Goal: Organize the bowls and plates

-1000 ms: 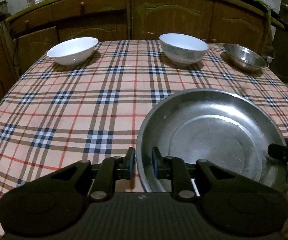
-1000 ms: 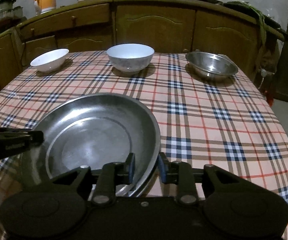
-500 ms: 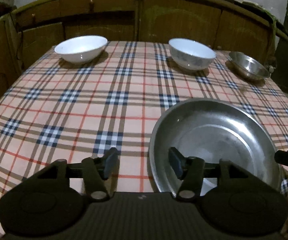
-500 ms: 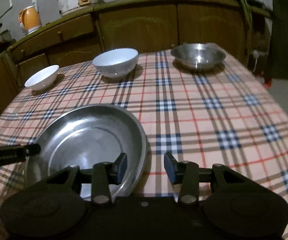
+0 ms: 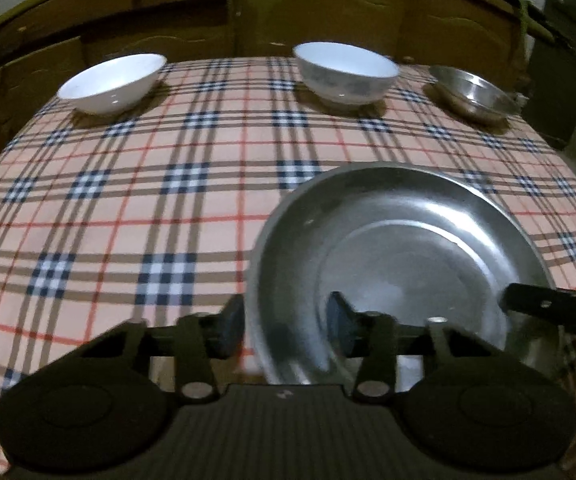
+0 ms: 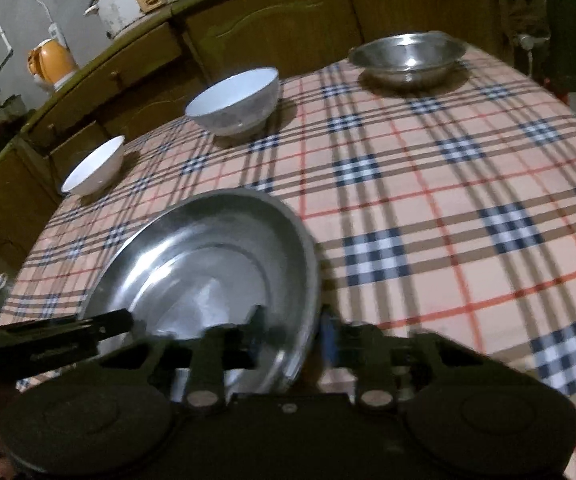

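**Two grippers closing on the rim of the big steel plate**

The large steel plate (image 5: 400,256) lies on the checked tablecloth (image 5: 136,200) at the near edge of the table, just ahead of both grippers. The left gripper (image 5: 284,326) straddles the plate's left rim, one pad outside and one inside; its jaws have just been closing, yet a clear gap remains on both sides of the metal, so it grips nothing. The right gripper (image 6: 290,338) straddles the opposite rim; its jaws have also just been closing and stand narrow around the edge, but blur hides whether the pads press, so I cannot tell if it has hold.

To do this step well, both pads should seat squarely on the sloped rim before any lift, since thin polished steel is likely to slip. Close both sides evenly and raise them together, keeping the plate level so it does not pivot out of one grip.

Along the far edge stand a shallow white bowl (image 5: 112,82), a deeper white bowl (image 5: 346,72) and a small steel bowl (image 5: 472,94), well apart from one another. They look like the pieces to be gathered next, probably onto or beside the plate.
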Motion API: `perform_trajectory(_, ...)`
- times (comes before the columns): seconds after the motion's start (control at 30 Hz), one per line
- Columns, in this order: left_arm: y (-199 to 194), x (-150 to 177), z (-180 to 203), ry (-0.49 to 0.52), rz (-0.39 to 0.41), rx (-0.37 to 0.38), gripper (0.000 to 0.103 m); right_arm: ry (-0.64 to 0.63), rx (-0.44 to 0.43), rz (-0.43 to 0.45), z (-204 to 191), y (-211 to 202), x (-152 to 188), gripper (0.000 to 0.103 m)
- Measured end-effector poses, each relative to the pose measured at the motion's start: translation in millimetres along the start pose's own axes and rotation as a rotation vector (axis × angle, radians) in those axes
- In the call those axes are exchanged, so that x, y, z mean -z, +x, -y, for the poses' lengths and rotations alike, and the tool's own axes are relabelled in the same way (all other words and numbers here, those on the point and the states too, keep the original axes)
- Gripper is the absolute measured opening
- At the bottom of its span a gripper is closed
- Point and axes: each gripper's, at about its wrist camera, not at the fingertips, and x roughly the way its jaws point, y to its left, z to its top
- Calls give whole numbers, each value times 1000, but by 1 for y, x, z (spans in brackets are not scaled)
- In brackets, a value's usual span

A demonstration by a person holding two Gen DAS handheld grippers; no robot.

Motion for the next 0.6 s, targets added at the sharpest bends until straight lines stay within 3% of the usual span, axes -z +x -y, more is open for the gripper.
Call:
perform_trajectory(0.27, -5, 0, -2, -6, 13, -15, 37, -19, 19, 24, -7, -8, -3, 25)
perform_trajectory(0.6, -37, -13, -9, -6, 106, -48, 35, -54, -13, 89, -28, -32, -16, 25)
